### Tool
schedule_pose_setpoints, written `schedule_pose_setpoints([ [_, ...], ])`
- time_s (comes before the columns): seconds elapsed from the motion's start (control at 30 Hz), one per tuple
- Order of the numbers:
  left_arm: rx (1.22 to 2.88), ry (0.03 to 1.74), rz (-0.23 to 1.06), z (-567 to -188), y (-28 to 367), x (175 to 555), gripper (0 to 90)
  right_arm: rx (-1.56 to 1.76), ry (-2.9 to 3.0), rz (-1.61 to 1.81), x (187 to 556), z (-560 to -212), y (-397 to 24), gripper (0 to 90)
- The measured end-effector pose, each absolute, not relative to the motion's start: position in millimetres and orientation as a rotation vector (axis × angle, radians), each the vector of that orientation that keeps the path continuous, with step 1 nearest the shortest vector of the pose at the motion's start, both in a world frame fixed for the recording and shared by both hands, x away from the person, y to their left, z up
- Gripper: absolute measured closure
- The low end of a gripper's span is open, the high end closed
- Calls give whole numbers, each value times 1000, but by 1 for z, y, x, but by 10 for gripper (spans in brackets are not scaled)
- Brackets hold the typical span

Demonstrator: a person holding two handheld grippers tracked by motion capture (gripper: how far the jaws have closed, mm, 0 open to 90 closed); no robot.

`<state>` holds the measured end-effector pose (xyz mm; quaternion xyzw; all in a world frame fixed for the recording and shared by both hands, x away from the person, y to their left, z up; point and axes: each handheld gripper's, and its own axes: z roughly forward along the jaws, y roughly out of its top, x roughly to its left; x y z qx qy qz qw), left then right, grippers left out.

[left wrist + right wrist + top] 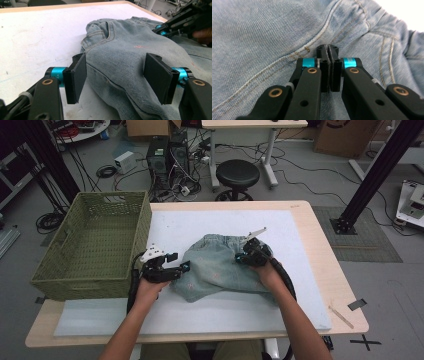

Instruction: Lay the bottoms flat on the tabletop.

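A pair of light blue denim shorts (220,265) lies crumpled on the white foam sheet (200,312) in the middle of the table. My left gripper (179,261) is at the shorts' left edge. In the left gripper view it (116,80) stands open, with a fold of the denim (120,50) lying between its pads and touching neither. My right gripper (243,256) rests on the right part of the shorts, near the waistband. In the right gripper view it (328,48) is shut, pads together just over a seam (274,67), with no cloth visible between them.
A green woven basket (75,287) stands at the table's left end, right beside my left hand. The wooden tabletop (330,270) shows around the foam sheet. Behind the table are a black stool (237,172) and cables on the floor.
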<state>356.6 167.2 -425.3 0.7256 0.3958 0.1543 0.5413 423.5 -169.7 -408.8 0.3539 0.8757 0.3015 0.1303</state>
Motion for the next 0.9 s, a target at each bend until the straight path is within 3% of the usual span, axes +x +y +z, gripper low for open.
schedule_pose_setpoints([
  [0.33,1700,950,381,-424,166,357,351,1082,2168,931,449,-375,-171,900],
  [0.6,1722,933,355,-419,162,358,352,1208,2025,864,470,-390,-158,894],
  [0.7,1783,953,328,-425,157,361,340,1164,2066,882,465,-394,-154,838],
  [0.83,1877,1011,325,-436,149,366,341,1119,2080,993,445,-389,-162,697],
  [0.9,1910,1030,334,-438,146,367,406,1111,2094,1059,435,-387,-169,611],
])
